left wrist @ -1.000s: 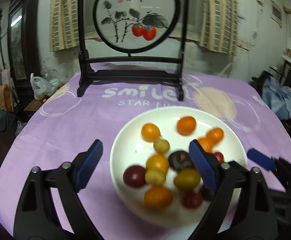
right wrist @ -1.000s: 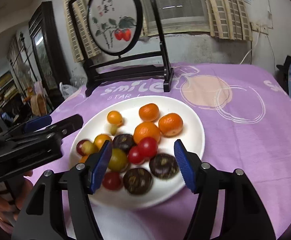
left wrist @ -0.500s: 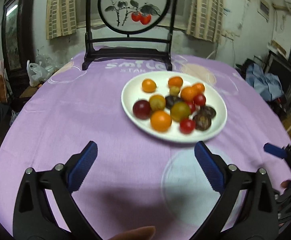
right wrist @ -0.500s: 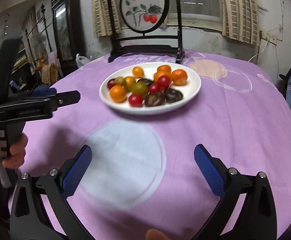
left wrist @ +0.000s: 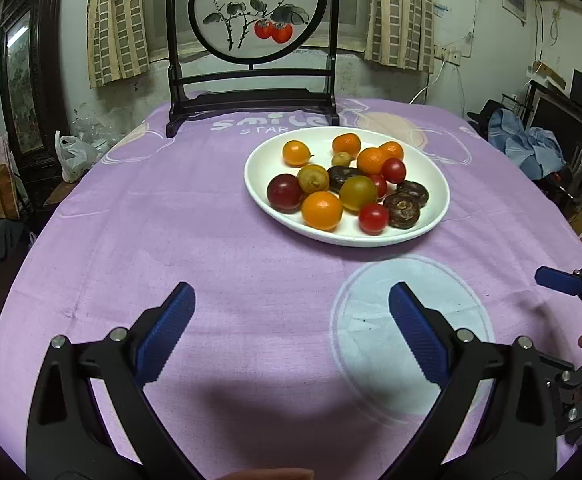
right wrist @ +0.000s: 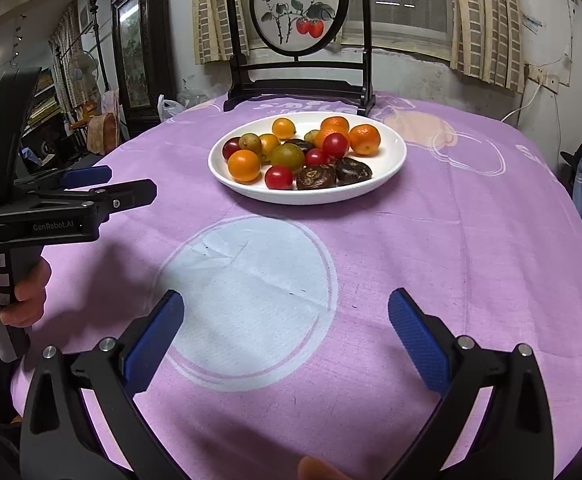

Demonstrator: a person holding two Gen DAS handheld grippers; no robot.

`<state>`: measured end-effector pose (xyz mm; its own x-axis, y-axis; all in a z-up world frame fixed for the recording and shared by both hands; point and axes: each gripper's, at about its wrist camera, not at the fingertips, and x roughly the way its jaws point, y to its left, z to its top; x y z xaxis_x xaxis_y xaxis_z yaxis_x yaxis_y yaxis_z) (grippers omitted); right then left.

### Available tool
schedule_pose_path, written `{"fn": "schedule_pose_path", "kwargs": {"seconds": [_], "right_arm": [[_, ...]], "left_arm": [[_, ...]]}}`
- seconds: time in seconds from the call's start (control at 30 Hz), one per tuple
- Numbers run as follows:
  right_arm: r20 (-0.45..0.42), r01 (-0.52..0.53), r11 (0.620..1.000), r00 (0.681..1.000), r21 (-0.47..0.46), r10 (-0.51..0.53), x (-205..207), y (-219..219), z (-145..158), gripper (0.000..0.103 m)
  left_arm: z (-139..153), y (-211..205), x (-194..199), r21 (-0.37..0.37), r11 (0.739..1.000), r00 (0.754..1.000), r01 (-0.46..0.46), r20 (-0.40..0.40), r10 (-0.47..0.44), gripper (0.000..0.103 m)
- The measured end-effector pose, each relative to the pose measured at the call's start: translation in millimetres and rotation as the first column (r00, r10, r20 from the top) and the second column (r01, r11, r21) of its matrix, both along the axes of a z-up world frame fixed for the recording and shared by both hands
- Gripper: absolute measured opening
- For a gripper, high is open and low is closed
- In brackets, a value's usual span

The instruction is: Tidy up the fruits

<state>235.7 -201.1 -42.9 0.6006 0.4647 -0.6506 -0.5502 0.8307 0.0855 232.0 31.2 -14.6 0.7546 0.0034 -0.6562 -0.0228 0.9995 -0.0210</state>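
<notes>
A white plate (left wrist: 260,172) (right wrist: 391,160) sits past the middle of the purple table. It holds several small fruits: orange kumquats (left wrist: 321,210), red cherry tomatoes (left wrist: 373,218), a greenish tomato (left wrist: 357,193) and dark brown water chestnuts (left wrist: 401,209). My left gripper (left wrist: 291,296) is open with nothing between its blue pads, well short of the plate over bare cloth. My right gripper (right wrist: 285,300) is also open and holds nothing, over a pale printed circle (right wrist: 247,276). Each gripper shows at the edge of the other's view: the left gripper (right wrist: 119,186) and the right gripper (left wrist: 559,282).
A dark wooden stand with a round persimmon painting (left wrist: 257,12) rises at the table's far edge behind the plate. A hand (right wrist: 27,292) grips the left tool's handle. Beyond the table are a dark cabinet (right wrist: 135,48) on the left and blue cloth (left wrist: 531,148) on the right.
Both grippers have drawn back from right over the plate to the near part of the table. The right jaws have spread much wider, the left slightly. The plate and fruits stay put.
</notes>
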Motion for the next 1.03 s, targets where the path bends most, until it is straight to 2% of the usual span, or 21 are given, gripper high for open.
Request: {"fn": "schedule_pose_path", "kwargs": {"seconds": [0.6, 0.77, 1.03], "right_arm": [[-0.009, 0.015, 1.000, 1.000, -0.004, -0.015, 2.0, -1.7, -0.1, 0.102], [-0.010, 0.015, 1.000, 1.000, -0.006, -0.015, 2.3, -2.0, -0.4, 0.102], [-0.010, 0.015, 1.000, 1.000, -0.009, -0.015, 1.9, -1.6, 0.3, 0.102]], "left_arm": [[-2.6, -4.1, 0.1, 0.032, 0.999, 1.000, 0.009, -0.010, -0.008, 0.099], [-1.3, -4.3, -1.5, 0.043, 0.999, 1.000, 0.006, 0.007, -0.006, 0.099], [-3.0, -3.9, 0.4, 0.037, 0.999, 1.000, 0.004, -0.008, -0.004, 0.099]]}}
